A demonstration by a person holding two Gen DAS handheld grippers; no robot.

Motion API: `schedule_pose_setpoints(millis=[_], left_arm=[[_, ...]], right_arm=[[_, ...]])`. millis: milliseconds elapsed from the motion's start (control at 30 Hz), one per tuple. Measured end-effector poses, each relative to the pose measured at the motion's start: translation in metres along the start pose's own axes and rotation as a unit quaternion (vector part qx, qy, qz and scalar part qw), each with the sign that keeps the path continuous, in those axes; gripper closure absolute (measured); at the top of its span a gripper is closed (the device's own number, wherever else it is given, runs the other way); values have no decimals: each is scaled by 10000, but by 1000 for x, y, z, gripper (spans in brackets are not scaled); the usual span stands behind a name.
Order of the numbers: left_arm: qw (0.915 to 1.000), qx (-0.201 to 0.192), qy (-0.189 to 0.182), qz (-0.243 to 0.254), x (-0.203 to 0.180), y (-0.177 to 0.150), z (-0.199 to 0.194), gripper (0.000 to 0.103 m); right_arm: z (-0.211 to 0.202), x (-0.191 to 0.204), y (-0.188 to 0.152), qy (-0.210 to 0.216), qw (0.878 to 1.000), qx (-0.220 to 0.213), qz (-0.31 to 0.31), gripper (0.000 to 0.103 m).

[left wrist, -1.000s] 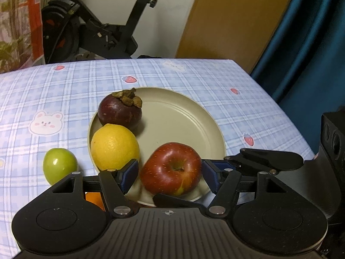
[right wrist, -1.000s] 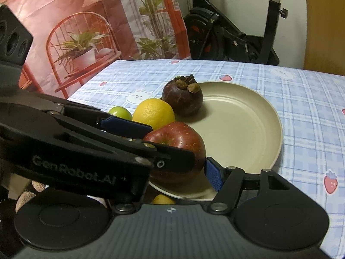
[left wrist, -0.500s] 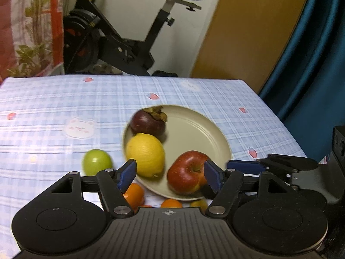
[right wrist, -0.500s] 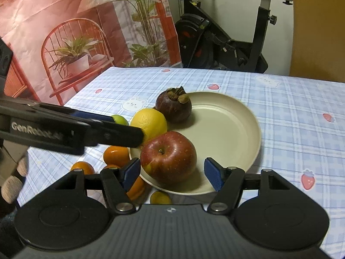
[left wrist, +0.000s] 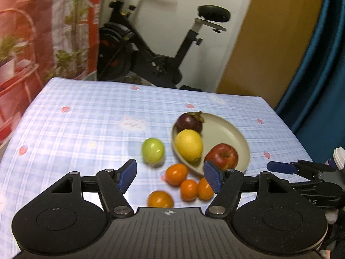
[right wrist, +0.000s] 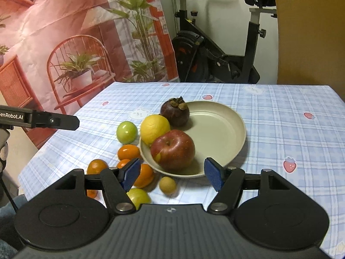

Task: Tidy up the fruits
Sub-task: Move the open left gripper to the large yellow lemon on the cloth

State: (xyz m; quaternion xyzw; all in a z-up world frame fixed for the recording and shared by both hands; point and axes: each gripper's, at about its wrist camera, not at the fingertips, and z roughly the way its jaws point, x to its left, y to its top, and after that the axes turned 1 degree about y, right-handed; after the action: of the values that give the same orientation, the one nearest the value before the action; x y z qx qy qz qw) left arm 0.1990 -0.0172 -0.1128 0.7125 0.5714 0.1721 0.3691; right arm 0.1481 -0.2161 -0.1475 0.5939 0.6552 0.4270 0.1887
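A beige plate [right wrist: 224, 127] [left wrist: 224, 129] on the checked tablecloth holds a red apple [right wrist: 172, 150] [left wrist: 222, 156], a yellow lemon [right wrist: 154, 128] [left wrist: 188, 144] and a dark mangosteen [right wrist: 175, 111] [left wrist: 189, 122]. Left of the plate lie a green fruit [right wrist: 127, 131] [left wrist: 152, 150] and several small oranges [right wrist: 128, 152] [left wrist: 176, 173]. My left gripper [left wrist: 170, 178] hangs open and empty above the oranges. My right gripper [right wrist: 172, 176] is open and empty too, drawn back in front of the apple. Its fingers [left wrist: 280, 167] show at the left wrist view's right edge.
A small tan fruit [right wrist: 167, 185] and a yellow-green fruit [right wrist: 138, 196] lie near the table's front edge. An exercise bike [right wrist: 215, 49] stands behind the table, a printed backdrop [right wrist: 64, 43] at the left, a blue curtain [left wrist: 319, 64] at the right.
Both grippers have pulled back and up from the plate. The left one, which had the apple between its pads, has let it go and swung left; the apple stays on the plate.
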Motion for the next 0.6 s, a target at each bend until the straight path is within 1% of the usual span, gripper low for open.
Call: schedule_pose_setpoints(millis=[100,267,333,433,533,600], left_arm=[[9998,60,38,-181,6,-8,-5,32],[9994,268,113,-178,15,-25,-14,32],[9990,345,126,-257,22,-34,-17,32],[9979,471,115,-421,33,-49,-22,32],[9979,499,55,-408,40,-61,-26,32],[9978,501,0,-428,43,-65,-25,33]], right_arm=[[-2,11,-4,85,9999,-13,-96,34],[3,36,-12,399,9988,82,-275,34],[8,51,-17,565,9974,184,-399,35],[21,73,-25,869,9938,453,-533,35],[33,91,-32,1144,9891,707,-597,35],[39,100,-36,1245,9866,841,-645,35]])
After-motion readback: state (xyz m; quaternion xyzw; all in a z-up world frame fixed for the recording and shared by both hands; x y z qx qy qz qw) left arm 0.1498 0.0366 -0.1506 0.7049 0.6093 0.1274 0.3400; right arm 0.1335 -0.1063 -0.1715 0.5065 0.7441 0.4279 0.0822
